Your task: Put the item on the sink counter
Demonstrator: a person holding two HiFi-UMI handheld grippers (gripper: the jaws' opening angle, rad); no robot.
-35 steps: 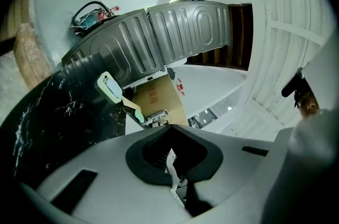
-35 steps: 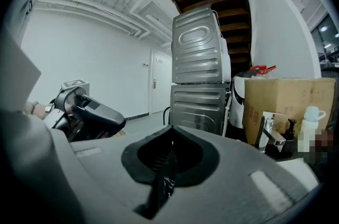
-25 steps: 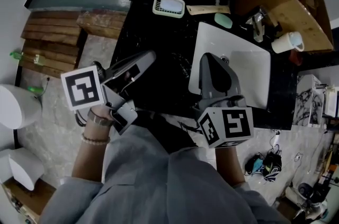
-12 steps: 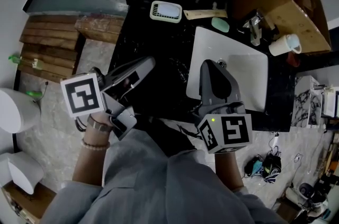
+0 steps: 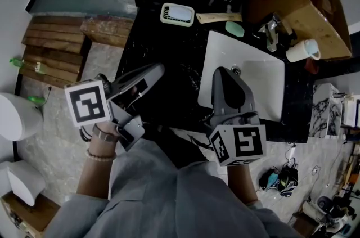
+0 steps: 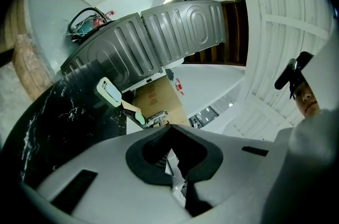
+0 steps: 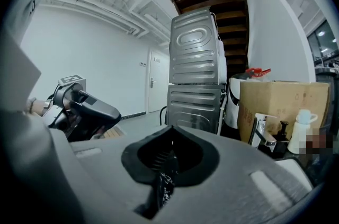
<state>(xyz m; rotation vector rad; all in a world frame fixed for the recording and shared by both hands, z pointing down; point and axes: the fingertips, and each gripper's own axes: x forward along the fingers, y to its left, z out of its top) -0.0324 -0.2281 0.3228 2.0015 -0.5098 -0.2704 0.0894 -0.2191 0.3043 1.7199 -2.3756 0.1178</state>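
Stacked wooden planks (image 5: 56, 40) lay on the floor at the far left, beside the black marble tabletop (image 5: 163, 43). My left gripper (image 5: 160, 67), its marker cube facing up, hung over the tabletop's near left edge and pointed toward the far right. Its jaws were clenched together with nothing between them.

Past its tip, at the far edge of the tabletop, sat a cream soap dish (image 5: 178, 14) with a pale green middle. Behind that edge rose two grey metal appliances (image 7: 197, 80), stacked one on the other. Just right of the dish a flat wooden strip (image 5: 219, 17) lay crosswise. A green bar of soap (image 5: 235, 28) lay near its right end, close to the far left corner of the white sink (image 5: 264, 71).

I held my right gripper (image 5: 225, 71) over the near part of the sink, pointing away from me, its tip just beside the drain (image 5: 236, 69). Its jaws were also clenched shut and carried nothing.

Right of the soap, a chrome tap (image 5: 272, 26) stood at the sink's far edge. A white cup (image 5: 301, 50) stood just beyond the sink's far right corner, and a cardboard box (image 5: 306, 3) filled the far right.

The small loose things rested along the tabletop's far side, well apart from both grippers. I could not tell which of them was the item meant.
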